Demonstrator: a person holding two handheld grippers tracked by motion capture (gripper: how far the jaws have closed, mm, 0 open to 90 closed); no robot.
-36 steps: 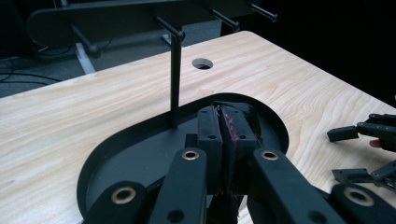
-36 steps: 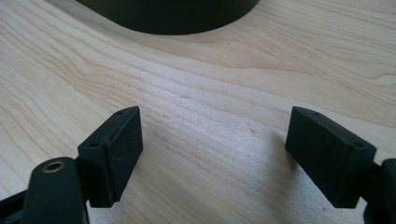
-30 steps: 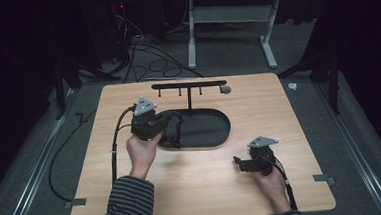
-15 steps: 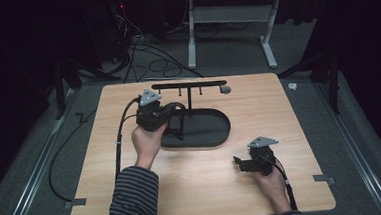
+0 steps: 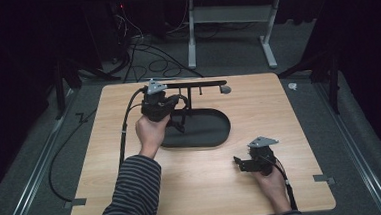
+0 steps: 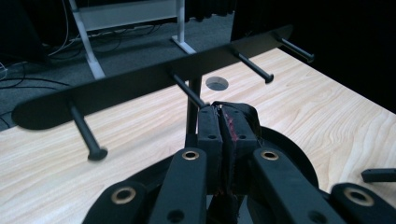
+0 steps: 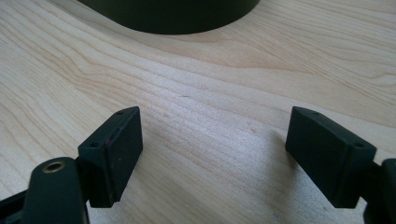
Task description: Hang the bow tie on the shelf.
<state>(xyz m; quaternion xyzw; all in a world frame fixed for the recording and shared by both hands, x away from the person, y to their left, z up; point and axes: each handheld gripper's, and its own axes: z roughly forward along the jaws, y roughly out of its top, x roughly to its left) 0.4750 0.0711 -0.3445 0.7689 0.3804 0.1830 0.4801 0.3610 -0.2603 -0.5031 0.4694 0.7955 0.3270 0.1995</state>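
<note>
A black rack stands on the table: a flat bar [image 5: 197, 85] [image 6: 140, 86] with several pegs, on a post rising from an oval black base [image 5: 205, 129] [image 7: 177, 14]. My left gripper [image 5: 177, 110] [image 6: 227, 126] is shut on a thin black strap-like thing [image 6: 243, 112] with a reddish edge. Part of that thing dangles below the gripper [image 5: 180, 124] over the base. The jaws' tips sit just under one middle peg [image 6: 189, 91]. My right gripper [image 5: 239, 163] [image 7: 212, 149] rests low over the bare wood at the front right, open, nothing between its jaws.
The wooden table [image 5: 300, 131] has a round grey grommet [image 5: 225, 90] [image 6: 217, 83] behind the rack's right end. Cables trail from both grippers off the table's edges. Beyond the far edge are table legs and floor cables [image 5: 144, 45].
My left hand has carried the held black thing away from me and a little to the right and up, toward the rack's bar. The right hand has stayed put.
</note>
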